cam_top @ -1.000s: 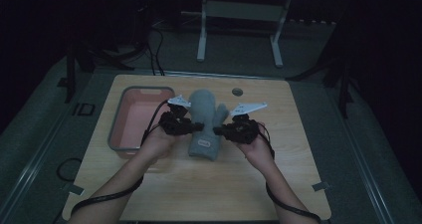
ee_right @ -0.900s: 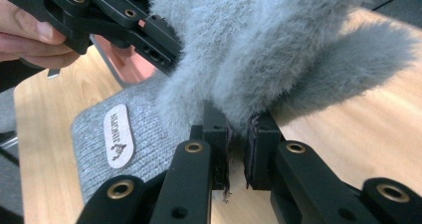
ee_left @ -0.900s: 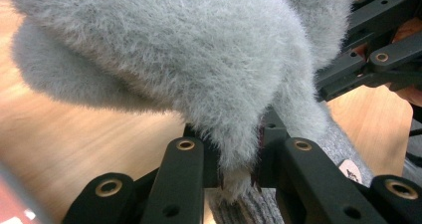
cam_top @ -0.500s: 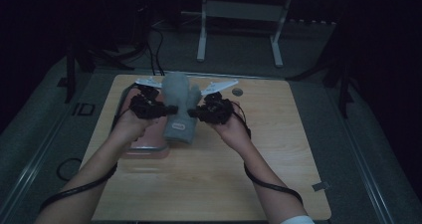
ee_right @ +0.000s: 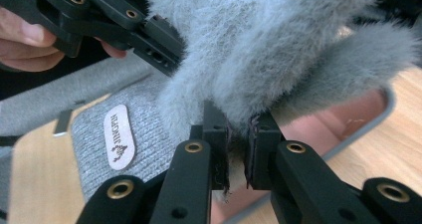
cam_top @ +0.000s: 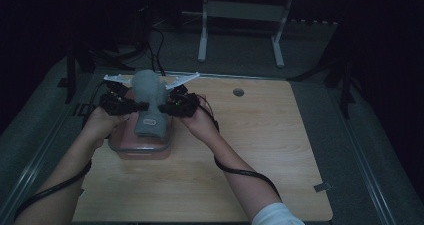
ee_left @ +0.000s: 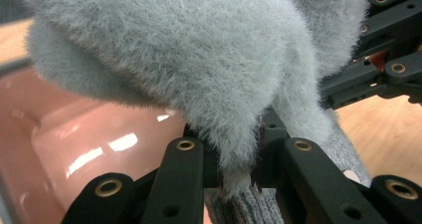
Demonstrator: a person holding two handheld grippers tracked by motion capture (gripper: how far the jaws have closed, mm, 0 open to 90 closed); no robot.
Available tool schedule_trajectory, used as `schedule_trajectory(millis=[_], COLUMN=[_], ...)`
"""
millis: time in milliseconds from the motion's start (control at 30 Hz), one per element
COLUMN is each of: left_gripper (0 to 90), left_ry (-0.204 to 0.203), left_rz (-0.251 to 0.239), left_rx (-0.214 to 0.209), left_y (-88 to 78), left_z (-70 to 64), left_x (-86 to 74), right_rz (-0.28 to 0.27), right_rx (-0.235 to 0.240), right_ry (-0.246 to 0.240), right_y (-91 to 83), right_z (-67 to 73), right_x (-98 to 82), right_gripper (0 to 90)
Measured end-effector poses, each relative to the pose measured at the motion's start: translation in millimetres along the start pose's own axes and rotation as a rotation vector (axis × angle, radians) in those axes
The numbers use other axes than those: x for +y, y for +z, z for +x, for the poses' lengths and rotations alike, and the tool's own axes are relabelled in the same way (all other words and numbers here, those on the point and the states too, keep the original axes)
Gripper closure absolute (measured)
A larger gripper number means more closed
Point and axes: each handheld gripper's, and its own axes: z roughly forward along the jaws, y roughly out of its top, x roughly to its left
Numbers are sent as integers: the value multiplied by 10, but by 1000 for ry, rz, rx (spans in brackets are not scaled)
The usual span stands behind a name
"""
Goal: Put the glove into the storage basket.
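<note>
Grey fuzzy mitten [cam_top: 149,101] hung between the two grippers, above the pink see-through plastic tub [cam_top: 142,146] at the left of the light wooden table [cam_top: 260,150]. From the high view, the left gripper [cam_top: 135,106] and the right gripper [cam_top: 162,108] pressed in on the mitten from each side. Close up, the left gripper view showed the left gripper's jaws nearly closed, pinching a fold of fur, with the shiny tub below. Only the right gripper view showed a small white label [ee_right: 118,143] on the mitten's knitted cuff. There the right gripper's jaws were nearly closed on fur too.
</note>
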Motion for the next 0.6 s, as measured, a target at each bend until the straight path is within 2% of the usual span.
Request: schedule_trajectory(millis=[133,267,367,433,467,533,600], left_gripper=[787,787,787,786,786,786,786], left_ry=[-44,-81,-105,-108,-108,-128,-133], left_rz=[23,70,108,152,152,194,214], left_rx=[3,19,40,80,80,98,98], left_y=[154,347,472,552,552,653,701], left_z=[152,271,323,323,323,344,363], left_x=[-141,-250,-310,-331,-331,-353,-359], right_rz=[46,100,142,177,177,216,235], right_rx=[-9,-17,-16,-25,-25,-44,-42], right_ry=[17,27,57,62,62,49,73], right_y=[248,466,619,716,716,823,867], right_z=[-26,-81,-133,-138,-138,-146,-167], right_x=[-63,-151,-221,-258,-258,-303,-325], right_gripper=[822,821,821,821,821,819,816])
